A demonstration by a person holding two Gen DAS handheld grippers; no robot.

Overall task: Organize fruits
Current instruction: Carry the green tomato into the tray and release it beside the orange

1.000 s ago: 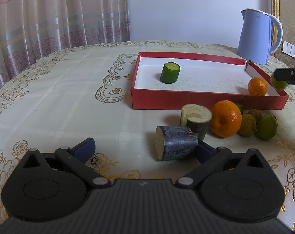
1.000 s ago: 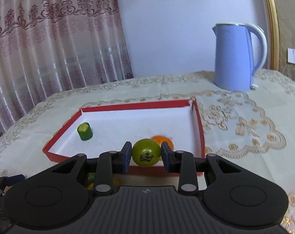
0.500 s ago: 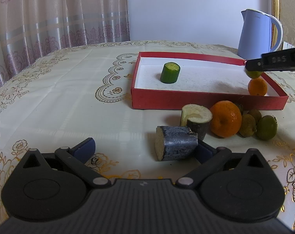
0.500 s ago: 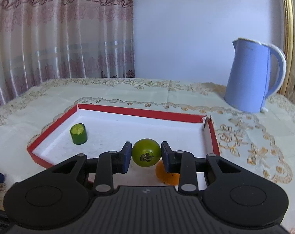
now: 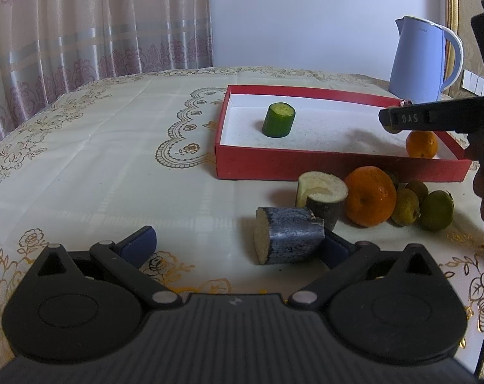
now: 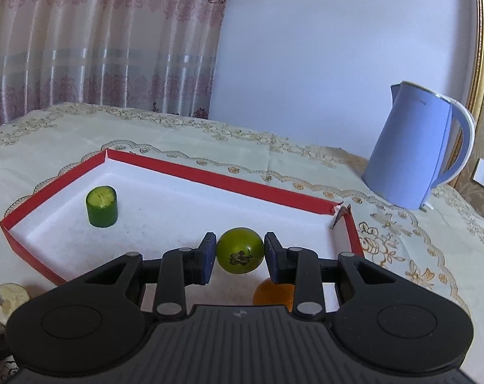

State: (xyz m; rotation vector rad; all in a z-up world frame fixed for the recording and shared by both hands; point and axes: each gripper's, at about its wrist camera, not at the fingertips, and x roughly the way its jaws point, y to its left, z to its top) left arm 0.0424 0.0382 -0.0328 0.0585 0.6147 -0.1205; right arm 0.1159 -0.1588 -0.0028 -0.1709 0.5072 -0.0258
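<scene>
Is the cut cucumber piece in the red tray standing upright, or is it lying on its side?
Upright. The cucumber piece stands on one cut end on the floor of the red tray, and its other pale cut face points up.

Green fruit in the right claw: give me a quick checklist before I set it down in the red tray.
1. Grip: the right claw is shut on the green fruit, a pad on each side. Ok.
2. Position: the fruit is over the white floor of the red tray, inside the rim. Ok.
3. Landing spot: bare floor ahead; the cucumber piece stands far to the left. Ok.
4. Small orange lies close below the claw, partly hidden. Clearance: cannot tell.
5. Height above the tray floor: cannot tell.
6. Left claw is open at the dark cane piece, outside the tray. Ok.
</scene>
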